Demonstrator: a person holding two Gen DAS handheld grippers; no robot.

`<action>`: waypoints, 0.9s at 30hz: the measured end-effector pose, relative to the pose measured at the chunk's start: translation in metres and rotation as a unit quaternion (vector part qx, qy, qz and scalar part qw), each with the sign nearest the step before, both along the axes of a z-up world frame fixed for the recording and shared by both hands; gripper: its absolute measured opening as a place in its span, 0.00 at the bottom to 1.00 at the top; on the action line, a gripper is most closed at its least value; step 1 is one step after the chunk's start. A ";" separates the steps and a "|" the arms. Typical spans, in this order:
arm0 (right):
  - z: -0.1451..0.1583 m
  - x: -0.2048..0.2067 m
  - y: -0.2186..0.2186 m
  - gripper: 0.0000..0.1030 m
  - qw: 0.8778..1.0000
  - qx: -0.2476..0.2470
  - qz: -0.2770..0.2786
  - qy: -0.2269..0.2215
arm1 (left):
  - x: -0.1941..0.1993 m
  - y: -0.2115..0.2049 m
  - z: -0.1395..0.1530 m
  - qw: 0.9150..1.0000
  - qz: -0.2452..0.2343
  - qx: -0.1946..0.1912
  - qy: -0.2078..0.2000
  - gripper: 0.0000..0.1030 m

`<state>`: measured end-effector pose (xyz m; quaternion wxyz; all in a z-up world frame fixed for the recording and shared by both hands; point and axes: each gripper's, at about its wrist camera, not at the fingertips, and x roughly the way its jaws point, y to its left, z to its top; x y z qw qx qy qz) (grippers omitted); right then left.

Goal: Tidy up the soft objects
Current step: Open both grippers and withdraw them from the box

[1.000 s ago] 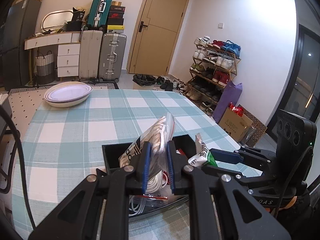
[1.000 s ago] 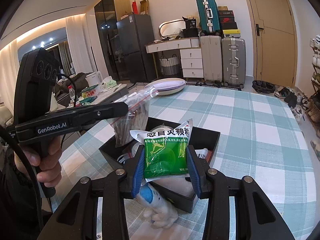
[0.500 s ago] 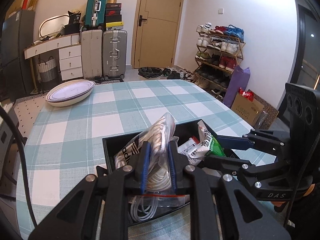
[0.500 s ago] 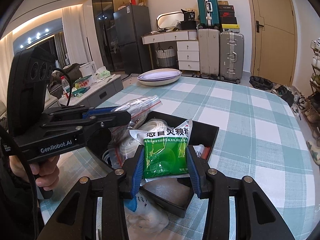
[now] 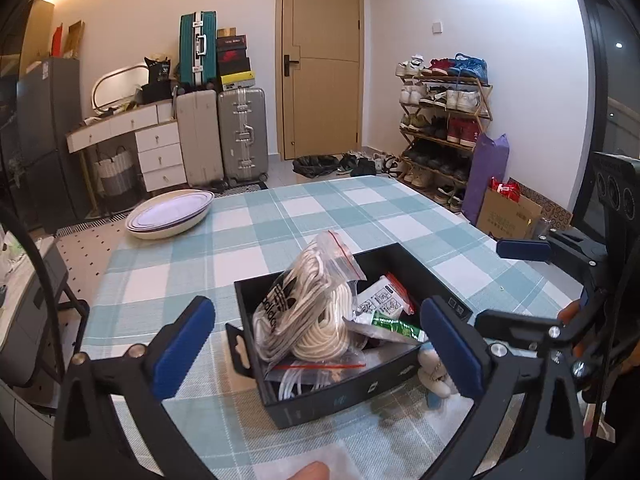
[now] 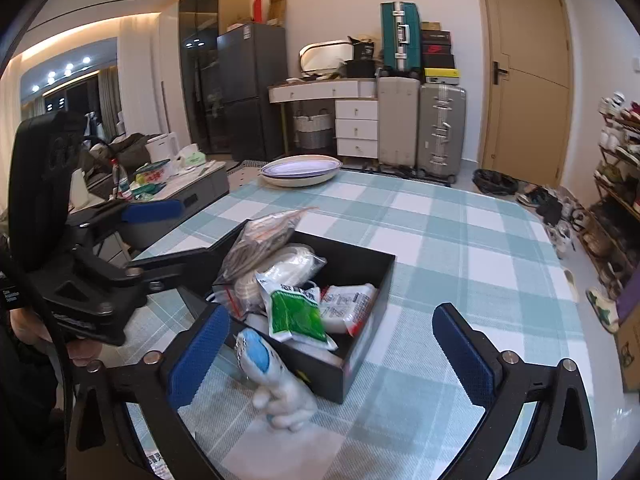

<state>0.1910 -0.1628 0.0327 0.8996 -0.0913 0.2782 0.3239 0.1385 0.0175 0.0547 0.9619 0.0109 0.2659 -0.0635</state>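
Black rectangular box [image 5: 352,384] on my checked bench [image 5: 280,232]: holds clear zip bag of white cord [image 5: 308,316], green sachet [image 6: 296,312]. Left claw [image 5: 316,348], right claw [image 6: 340,344]: both apart, empty. Next, I judge: blue-white plush toy [image 6: 276,380] beside box.

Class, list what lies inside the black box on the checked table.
Inside the black box: a zip bag of white cord, a green sachet, a white packet. Anything beneath them is covered.
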 end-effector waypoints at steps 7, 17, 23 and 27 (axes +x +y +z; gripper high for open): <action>0.000 -0.029 -0.023 1.00 1.000 0.021 0.000 0.012 | -0.031 0.002 -0.001 1.000 0.009 0.003 0.007 1.00; -0.010 -0.061 -0.035 1.00 0.999 0.029 0.016 0.023 | -0.062 -0.006 -0.013 0.999 0.019 0.018 0.020 1.00; -0.014 -0.069 -0.034 1.00 0.999 0.021 0.033 0.026 | -0.076 -0.014 -0.023 0.999 0.011 0.024 0.032 1.00; -0.018 -0.069 -0.032 1.00 0.998 0.019 0.039 0.035 | -0.081 -0.017 -0.029 0.999 0.005 0.029 0.038 1.00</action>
